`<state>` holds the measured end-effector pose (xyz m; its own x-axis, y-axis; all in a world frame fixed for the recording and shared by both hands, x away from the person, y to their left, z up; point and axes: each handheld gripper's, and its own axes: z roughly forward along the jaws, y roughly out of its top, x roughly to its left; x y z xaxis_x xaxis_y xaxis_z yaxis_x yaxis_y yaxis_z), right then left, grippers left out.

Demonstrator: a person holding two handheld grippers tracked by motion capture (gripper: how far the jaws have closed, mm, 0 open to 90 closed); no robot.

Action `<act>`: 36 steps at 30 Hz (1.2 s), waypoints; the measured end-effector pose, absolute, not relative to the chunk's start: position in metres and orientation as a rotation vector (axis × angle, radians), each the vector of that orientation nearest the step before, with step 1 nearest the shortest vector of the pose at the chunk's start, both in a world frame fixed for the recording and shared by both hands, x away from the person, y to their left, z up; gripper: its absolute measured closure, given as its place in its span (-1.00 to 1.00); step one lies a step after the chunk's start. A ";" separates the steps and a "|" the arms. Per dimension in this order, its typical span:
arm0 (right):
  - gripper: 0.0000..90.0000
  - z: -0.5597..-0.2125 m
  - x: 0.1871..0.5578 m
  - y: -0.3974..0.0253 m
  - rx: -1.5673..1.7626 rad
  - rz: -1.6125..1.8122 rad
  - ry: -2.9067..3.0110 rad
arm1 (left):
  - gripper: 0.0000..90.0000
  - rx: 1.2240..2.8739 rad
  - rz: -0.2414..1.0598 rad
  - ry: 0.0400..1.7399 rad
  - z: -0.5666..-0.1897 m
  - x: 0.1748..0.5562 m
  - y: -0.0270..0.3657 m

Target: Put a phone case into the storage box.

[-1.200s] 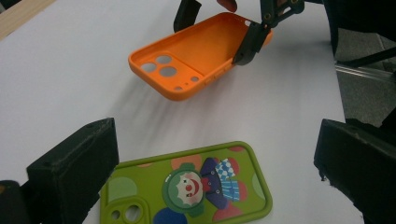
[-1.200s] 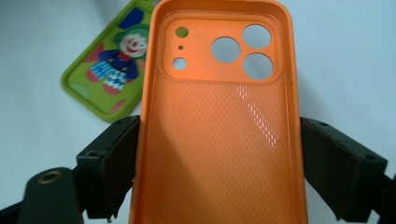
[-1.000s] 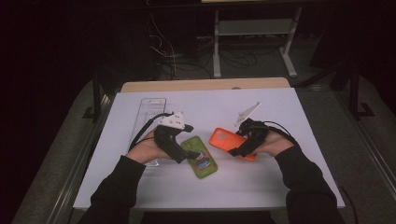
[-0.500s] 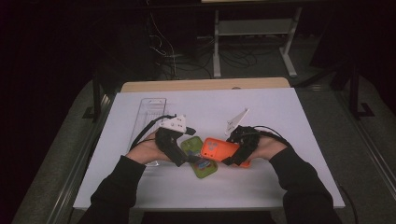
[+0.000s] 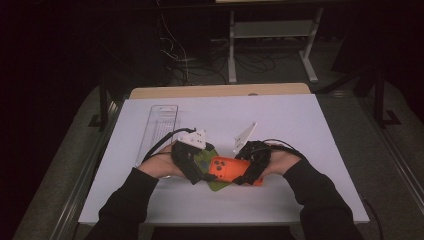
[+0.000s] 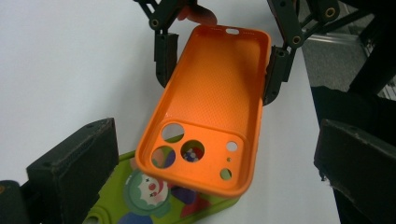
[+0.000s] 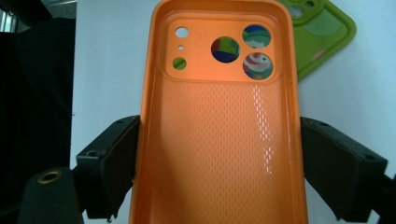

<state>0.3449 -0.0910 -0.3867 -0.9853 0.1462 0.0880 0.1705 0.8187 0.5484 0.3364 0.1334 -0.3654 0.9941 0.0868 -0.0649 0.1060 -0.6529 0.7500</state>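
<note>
An orange phone case (image 5: 227,169) hangs hollow side up, my right gripper (image 5: 247,172) shut on its long sides. In the right gripper view the jaws press both edges of the orange case (image 7: 219,140), and my right gripper (image 7: 219,158) points at the green case (image 7: 322,32) beyond. The camera end of the orange case (image 6: 210,107) hovers over a green cartoon-printed case (image 6: 154,200) that lies flat on the white table. My left gripper (image 6: 215,154) stands open, its jaws wide on either side of that end and touching nothing. Opposite it is the right gripper (image 6: 220,65).
A clear plastic tray (image 5: 159,125) lies at the back left of the white table top (image 5: 300,125). A wooden edge (image 5: 220,91) runs along the far side. Beyond it are cables and a metal stand on a dark floor.
My right gripper has carried the orange case to the left until it overlaps the green case. The left gripper has stayed close to the green case, open.
</note>
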 end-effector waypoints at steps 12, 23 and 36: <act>-0.66 -0.384 0.335 -0.077 -0.144 -0.885 -2.954 | -1.00 2.350 -0.065 0.076 -0.373 0.332 0.126; -0.66 -0.377 0.329 -0.070 -0.086 -0.905 -2.965 | -1.00 2.416 -0.090 0.041 -0.382 0.330 0.119; -0.66 -0.374 0.329 -0.071 -0.065 -0.932 -2.960 | -0.70 2.474 -0.109 0.012 -0.390 0.330 0.117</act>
<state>0.3294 -0.0713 -0.3740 -0.9984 0.0288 0.0480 0.0511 0.8189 0.5717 0.3298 0.1169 -0.3898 0.9965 -0.0182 -0.0816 0.0361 -0.7869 0.6161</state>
